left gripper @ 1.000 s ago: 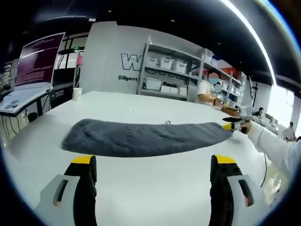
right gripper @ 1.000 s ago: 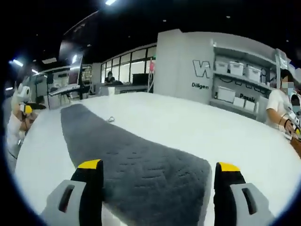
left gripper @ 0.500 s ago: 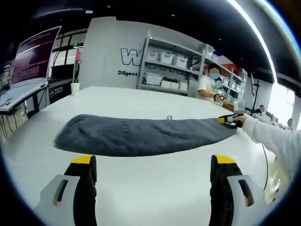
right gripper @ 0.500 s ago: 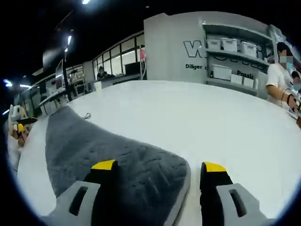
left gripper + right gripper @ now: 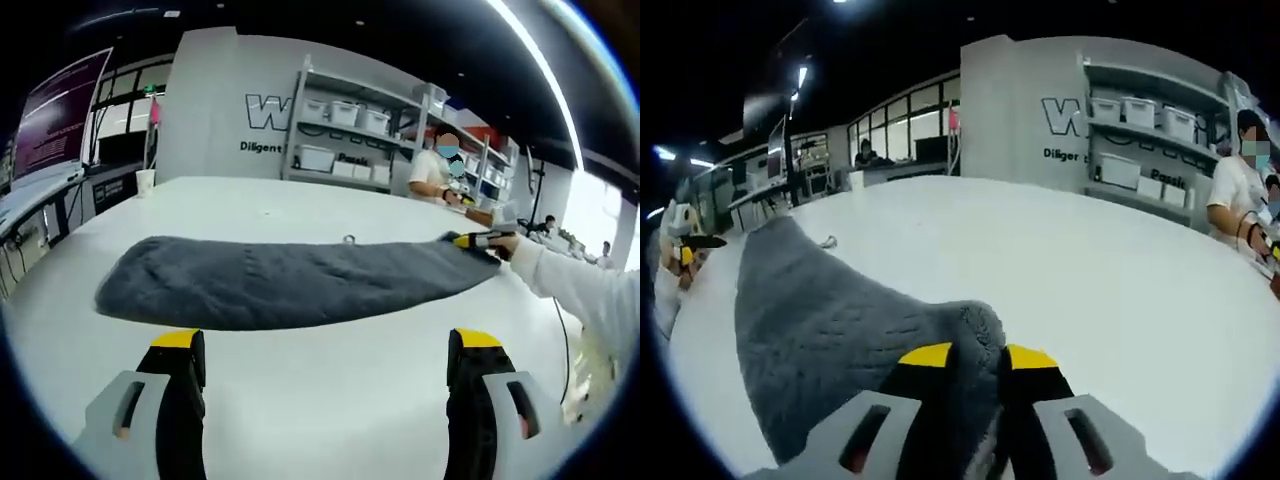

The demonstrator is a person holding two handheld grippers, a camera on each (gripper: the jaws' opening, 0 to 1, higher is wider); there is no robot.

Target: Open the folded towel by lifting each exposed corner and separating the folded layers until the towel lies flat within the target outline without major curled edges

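Observation:
A long dark grey towel [image 5: 280,282] lies folded across the white table [image 5: 330,400]; in the right gripper view the towel [image 5: 830,330] runs away from me to the left. My right gripper [image 5: 978,358] is shut on the towel's near end, with cloth bunched between its yellow-tipped fingers. That same gripper [image 5: 470,240] is seen from the left gripper view at the towel's right end, held by a white-sleeved arm. My left gripper [image 5: 325,345] stands open over bare table, short of the towel's long edge. It also appears small at far left as the left gripper [image 5: 688,247].
A small metal ring [image 5: 349,239] lies on the table just behind the towel. Shelves with white bins [image 5: 345,120] stand against the back wall. A person [image 5: 435,178] works at a bench on the right. A white cup [image 5: 146,181] sits at the table's far left.
My right gripper has gone from open to shut on the towel's near end, bunching the cloth upward. The left gripper stays open; its view has shifted slightly.

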